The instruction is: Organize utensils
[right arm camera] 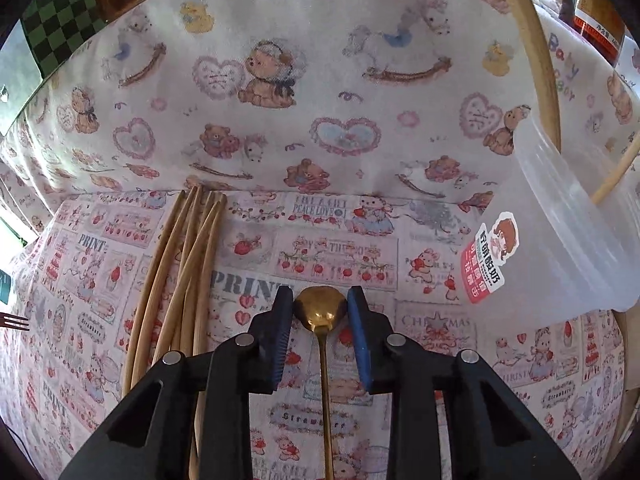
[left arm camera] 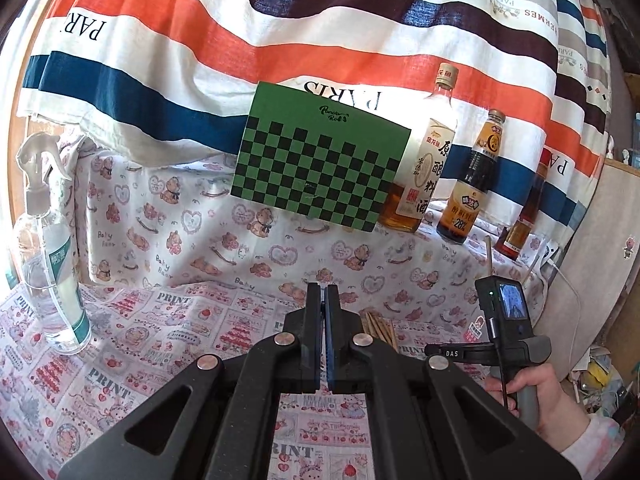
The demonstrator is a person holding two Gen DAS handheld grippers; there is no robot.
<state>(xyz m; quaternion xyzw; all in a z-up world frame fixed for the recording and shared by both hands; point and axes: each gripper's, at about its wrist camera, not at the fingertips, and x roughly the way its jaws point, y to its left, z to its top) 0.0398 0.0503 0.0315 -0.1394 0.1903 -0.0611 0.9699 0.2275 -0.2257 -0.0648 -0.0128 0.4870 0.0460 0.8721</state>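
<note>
In the right wrist view my right gripper (right arm camera: 320,306) is open, low over the printed cloth, its jaws on either side of the bowl of a gold spoon (right arm camera: 320,310) that lies flat with its handle running toward the camera. Several wooden chopsticks (right arm camera: 188,276) lie just left of it. A translucent plastic holder (right arm camera: 560,216) with a red sticker stands to the right and holds wooden utensils (right arm camera: 532,40). A fork's tines (right arm camera: 16,322) show at the left edge. In the left wrist view my left gripper (left arm camera: 323,292) is shut and empty, above the cloth; the chopsticks (left arm camera: 378,326) lie beside it.
A green checkered box (left arm camera: 320,156) leans at the back of the table. Sauce bottles (left arm camera: 428,152) (left arm camera: 472,184) stand to its right. A spray bottle (left arm camera: 48,252) stands at the left. A striped cloth (left arm camera: 280,20) hangs behind. The right hand-held device (left arm camera: 504,320) shows at right.
</note>
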